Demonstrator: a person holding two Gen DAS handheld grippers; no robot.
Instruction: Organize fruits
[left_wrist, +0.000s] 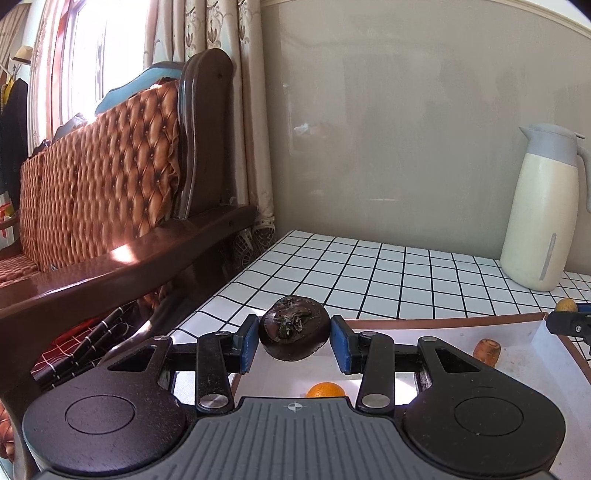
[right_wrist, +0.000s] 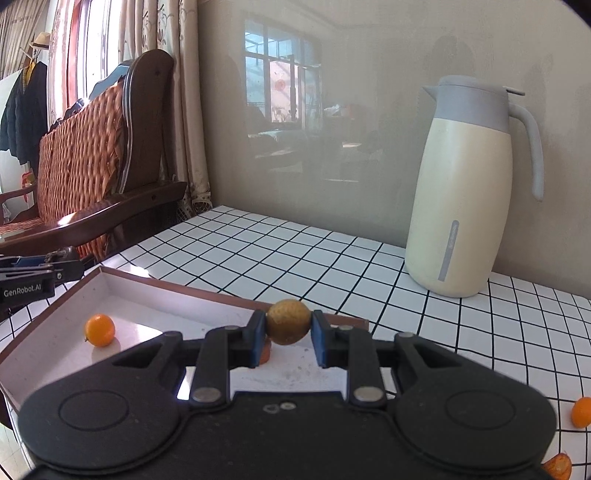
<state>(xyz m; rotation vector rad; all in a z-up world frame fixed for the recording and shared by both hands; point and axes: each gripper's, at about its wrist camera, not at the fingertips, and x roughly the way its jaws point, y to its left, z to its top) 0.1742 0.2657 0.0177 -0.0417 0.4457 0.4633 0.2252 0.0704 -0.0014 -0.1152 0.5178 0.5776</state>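
Note:
My left gripper (left_wrist: 294, 338) holds a dark brown-purple mangosteen (left_wrist: 294, 332) between its blue pads, above the left end of a shallow brown-rimmed white tray (left_wrist: 443, 319). My right gripper (right_wrist: 288, 325) is shut on a small yellow-brown round fruit (right_wrist: 288, 322) above the tray's far rim (right_wrist: 177, 286). In the tray lie a small orange (right_wrist: 99, 329), also in the left wrist view (left_wrist: 325, 390), and a brown carrot-like piece (left_wrist: 487, 351). The yellow-brown fruit (left_wrist: 566, 305) and right gripper tip show at the right edge of the left wrist view.
A cream and grey thermos jug (right_wrist: 465, 192) stands at the back of the white tiled table (right_wrist: 295, 258). Two orange fruits (right_wrist: 581, 411) lie on the table at the right. A wooden sofa (left_wrist: 110, 184) borders the table's left edge.

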